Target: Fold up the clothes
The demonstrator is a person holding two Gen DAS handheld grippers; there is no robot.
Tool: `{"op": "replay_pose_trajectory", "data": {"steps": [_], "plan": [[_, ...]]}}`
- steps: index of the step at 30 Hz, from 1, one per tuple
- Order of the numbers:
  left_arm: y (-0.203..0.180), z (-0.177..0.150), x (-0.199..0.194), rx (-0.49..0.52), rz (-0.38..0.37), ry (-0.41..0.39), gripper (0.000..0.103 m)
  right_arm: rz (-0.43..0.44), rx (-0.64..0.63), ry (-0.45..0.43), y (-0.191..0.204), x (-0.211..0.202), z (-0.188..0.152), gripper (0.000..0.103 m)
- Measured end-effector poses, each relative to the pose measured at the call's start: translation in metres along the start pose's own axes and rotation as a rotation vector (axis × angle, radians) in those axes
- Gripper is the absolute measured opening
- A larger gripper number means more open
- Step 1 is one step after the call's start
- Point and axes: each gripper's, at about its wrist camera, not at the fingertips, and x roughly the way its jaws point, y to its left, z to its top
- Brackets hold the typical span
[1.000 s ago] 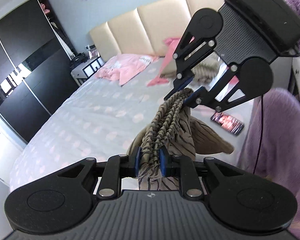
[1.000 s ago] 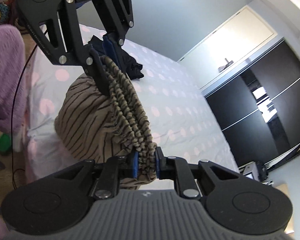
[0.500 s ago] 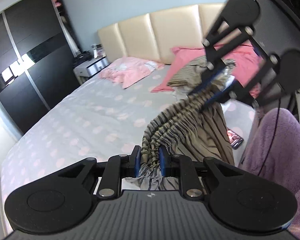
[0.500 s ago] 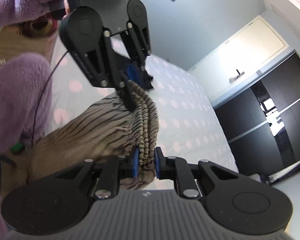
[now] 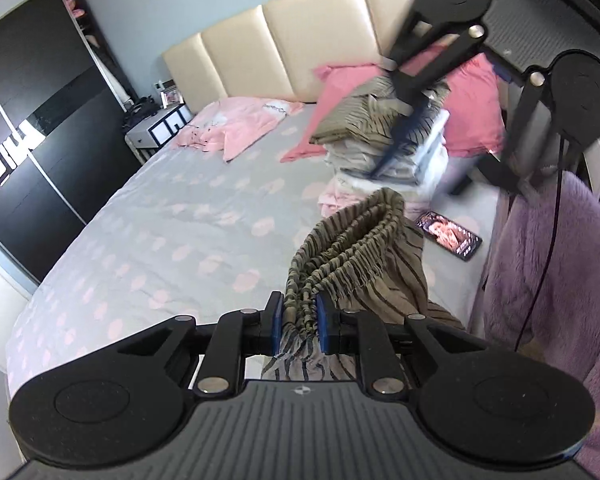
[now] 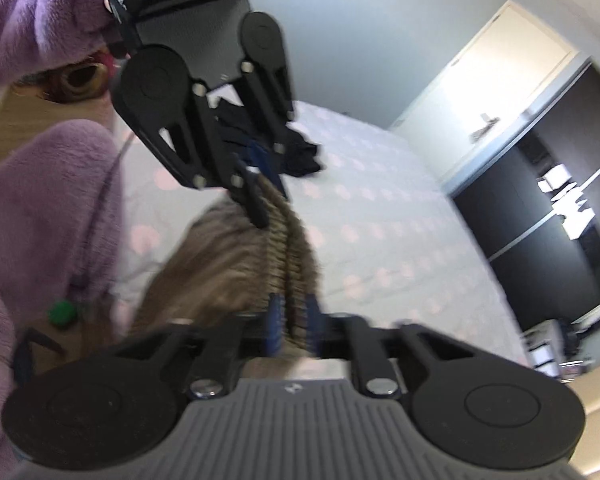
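A tan garment with dark stripes (image 5: 364, 256) hangs by its gathered elastic waistband above the bed. My left gripper (image 5: 299, 326) is shut on one end of the waistband. In the left wrist view my right gripper (image 5: 396, 140) is raised up and away, blurred, with no cloth seen in it. The right wrist view is blurred: my right gripper (image 6: 291, 326) has its pads (image 6: 274, 326) close beside the garment (image 6: 228, 264), and I cannot tell whether they grip it. My left gripper (image 6: 262, 196) holds the far end there.
The grey bed with pink dots (image 5: 172, 224) stretches left. A stack of folded clothes (image 5: 384, 140) and pink pillows (image 5: 472, 112) lie by the headboard. A phone (image 5: 448, 236) lies on the bed's right edge. Dark clothes (image 6: 296, 152) lie at the bed's foot.
In the left wrist view the right gripper has left the waistband's far end and risen toward the headboard. The waistband now sags in a loop. The left grip is unchanged.
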Motion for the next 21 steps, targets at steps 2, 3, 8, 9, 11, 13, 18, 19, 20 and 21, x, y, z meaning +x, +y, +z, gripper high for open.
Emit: {"op": "replay_pose_trajectory", "data": {"steps": [2,3,8,9,11,13,18,19,20,21], "plan": [[-0.003,-0.002,0.000,0.017,-0.004,-0.001,0.015,0.018,-0.026,0.003,0.006,0.010,-0.001,0.071],[-0.004,-0.003,-0.001,0.022,-0.007,-0.001,0.015,0.022,-0.036,0.013,0.007,0.015,-0.001,0.071],[-0.013,-0.006,-0.007,0.052,-0.027,-0.017,0.015,0.039,-0.039,0.071,0.005,0.043,-0.009,0.069],[-0.015,-0.006,-0.007,0.056,-0.032,-0.019,0.015,0.053,-0.027,0.072,0.006,0.043,-0.012,0.066],[-0.016,-0.009,-0.005,0.061,-0.040,-0.012,0.015,0.084,-0.006,0.074,0.007,0.046,-0.017,0.028],[-0.016,-0.012,-0.001,0.065,-0.043,-0.006,0.015,0.084,-0.023,0.077,0.014,0.047,-0.019,0.017],[-0.029,-0.016,0.006,0.104,0.012,-0.030,0.030,0.069,-0.027,0.091,0.017,0.043,-0.016,0.016],[-0.034,-0.017,0.006,0.121,0.026,-0.034,0.039,0.065,-0.022,0.093,0.016,0.042,-0.015,0.016],[-0.039,-0.018,0.008,0.138,0.042,-0.034,0.045,0.062,-0.016,0.094,0.015,0.043,-0.014,0.016],[-0.044,-0.020,0.010,0.149,0.062,-0.030,0.050,0.059,-0.011,0.095,0.014,0.043,-0.013,0.016]]}}
